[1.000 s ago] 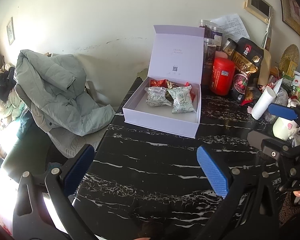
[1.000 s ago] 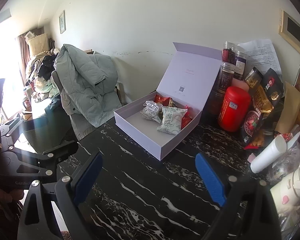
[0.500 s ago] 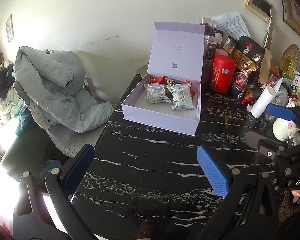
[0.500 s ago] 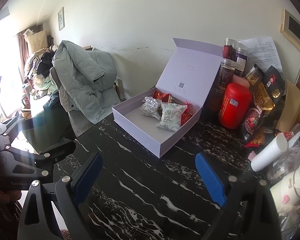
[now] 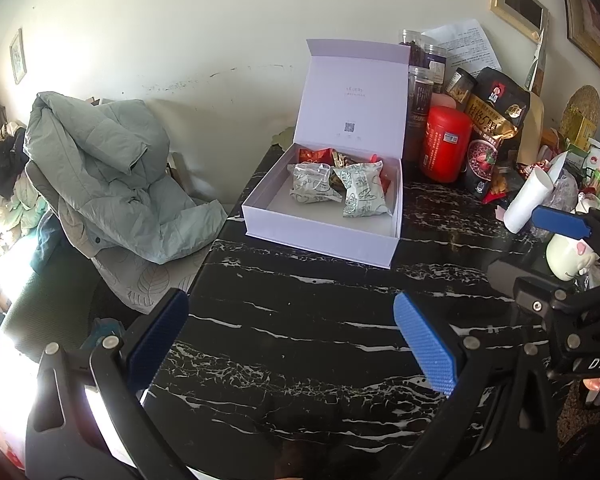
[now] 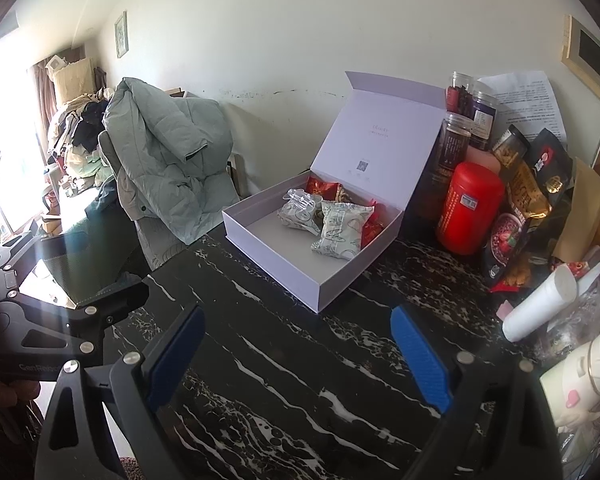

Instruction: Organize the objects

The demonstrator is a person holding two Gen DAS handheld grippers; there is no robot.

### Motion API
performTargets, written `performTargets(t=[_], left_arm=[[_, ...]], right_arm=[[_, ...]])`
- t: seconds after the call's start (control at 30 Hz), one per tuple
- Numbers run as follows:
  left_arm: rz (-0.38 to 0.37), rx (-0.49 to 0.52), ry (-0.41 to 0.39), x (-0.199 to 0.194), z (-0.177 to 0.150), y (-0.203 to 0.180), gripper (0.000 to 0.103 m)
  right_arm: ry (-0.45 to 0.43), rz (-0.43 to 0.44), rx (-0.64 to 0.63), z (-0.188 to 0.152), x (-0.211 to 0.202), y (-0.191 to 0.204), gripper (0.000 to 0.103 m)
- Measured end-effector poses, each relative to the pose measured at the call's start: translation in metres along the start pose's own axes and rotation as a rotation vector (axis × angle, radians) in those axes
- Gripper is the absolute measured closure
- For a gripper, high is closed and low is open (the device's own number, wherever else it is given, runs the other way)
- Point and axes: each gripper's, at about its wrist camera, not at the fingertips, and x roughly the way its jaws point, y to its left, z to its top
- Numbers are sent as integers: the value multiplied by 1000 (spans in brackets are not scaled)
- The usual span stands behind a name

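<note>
A pale lilac gift box (image 5: 320, 236) (image 6: 284, 264) stands on the black marble table (image 5: 300, 320) with its lid tipped up against the jars behind. Inside lie two green-printed snack packets (image 5: 360, 194) (image 6: 340, 228) and some red ones (image 5: 314, 156) at the back. My left gripper (image 5: 290, 338) hangs open over the near table, well short of the box, nothing between its blue pads. My right gripper (image 6: 296, 354) is open too and empty, equally short of the box; its blue fingertip (image 5: 560, 222) shows at the right of the left wrist view.
Right of the box crowd a red canister (image 5: 446, 144) (image 6: 468, 208), jars, dark food bags (image 5: 492, 132), a white paper cup (image 6: 540, 308) and a white mug (image 5: 568, 256). A chair draped with a grey-green jacket (image 5: 108, 176) (image 6: 172, 168) stands at the table's left edge.
Both grippers have drawn back slightly and tilted down; the box sits a little higher and farther in both views. Nothing on the table has moved, and both grippers stay open.
</note>
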Motion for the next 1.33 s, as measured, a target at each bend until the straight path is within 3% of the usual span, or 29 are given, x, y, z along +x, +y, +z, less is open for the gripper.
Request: performTargets(t=[1.03,1.33], left_arm=[[13,-10,22,9,-3,3,0],[-15,-2,29,9,-4,2,0]], right_arm=[[36,-5,4,-2,11,-1,8],[45,-3,15,-5,14,-4,8]])
